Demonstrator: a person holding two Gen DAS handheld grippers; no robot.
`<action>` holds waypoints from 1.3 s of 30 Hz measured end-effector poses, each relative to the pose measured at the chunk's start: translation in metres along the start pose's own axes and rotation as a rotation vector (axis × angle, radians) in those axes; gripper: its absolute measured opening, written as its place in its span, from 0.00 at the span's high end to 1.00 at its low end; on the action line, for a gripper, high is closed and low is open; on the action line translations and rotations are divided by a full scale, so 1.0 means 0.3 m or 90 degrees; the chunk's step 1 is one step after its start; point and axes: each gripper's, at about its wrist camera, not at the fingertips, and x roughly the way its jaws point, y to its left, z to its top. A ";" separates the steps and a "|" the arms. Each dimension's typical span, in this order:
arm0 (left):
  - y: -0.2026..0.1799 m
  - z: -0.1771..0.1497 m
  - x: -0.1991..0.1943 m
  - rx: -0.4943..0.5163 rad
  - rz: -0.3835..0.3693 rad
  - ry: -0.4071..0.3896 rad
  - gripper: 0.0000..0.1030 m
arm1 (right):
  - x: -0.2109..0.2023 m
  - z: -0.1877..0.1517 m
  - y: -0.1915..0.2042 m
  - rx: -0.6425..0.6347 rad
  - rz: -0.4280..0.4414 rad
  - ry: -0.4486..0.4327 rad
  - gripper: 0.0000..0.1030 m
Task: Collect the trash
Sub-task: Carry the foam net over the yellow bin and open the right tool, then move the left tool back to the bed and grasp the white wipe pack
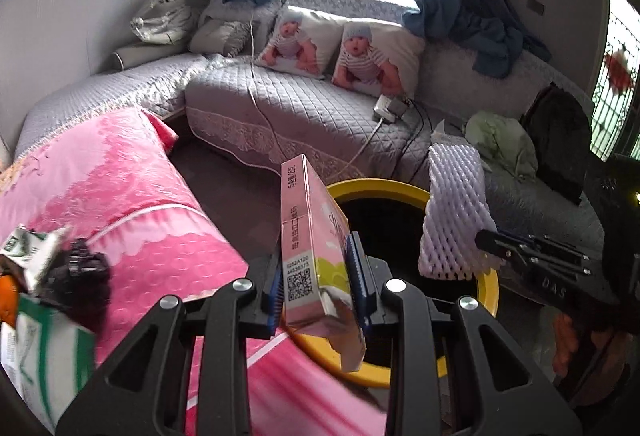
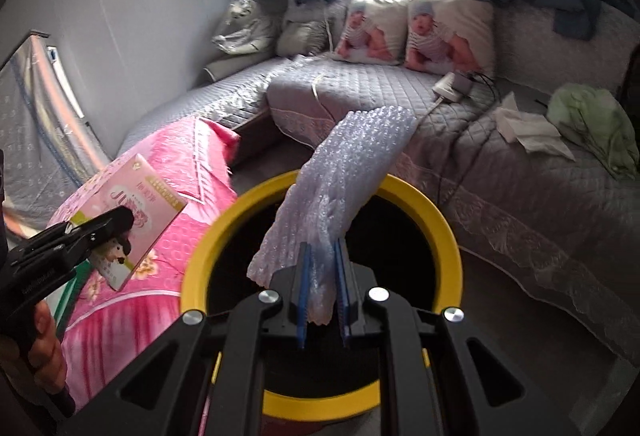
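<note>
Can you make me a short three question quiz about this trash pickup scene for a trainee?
1. True or false: the left gripper holds a pink box.
2. What does the right gripper hold? A) a glass bottle B) white foam wrap C) a metal spoon
3. Fill in: the bin below both grippers has a ____ rim.

Key:
1. True; its jaws are shut on it.
2. B.
3. Yellow.
</note>
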 end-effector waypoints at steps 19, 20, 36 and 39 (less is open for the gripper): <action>0.002 0.031 0.081 -0.064 -0.034 -0.009 0.19 | 0.017 -0.023 -0.091 0.039 -0.068 0.006 0.68; 0.015 0.031 0.062 -0.081 -0.040 -0.019 0.11 | 0.011 -0.023 -0.094 0.042 -0.067 0.001 0.64; 0.208 0.131 -0.624 -0.156 -0.054 -0.266 0.08 | -0.109 0.011 0.050 0.024 0.060 -0.065 0.34; 0.282 0.095 -0.782 -0.145 0.010 -0.310 0.08 | -0.112 0.013 0.112 0.005 0.083 -0.063 0.31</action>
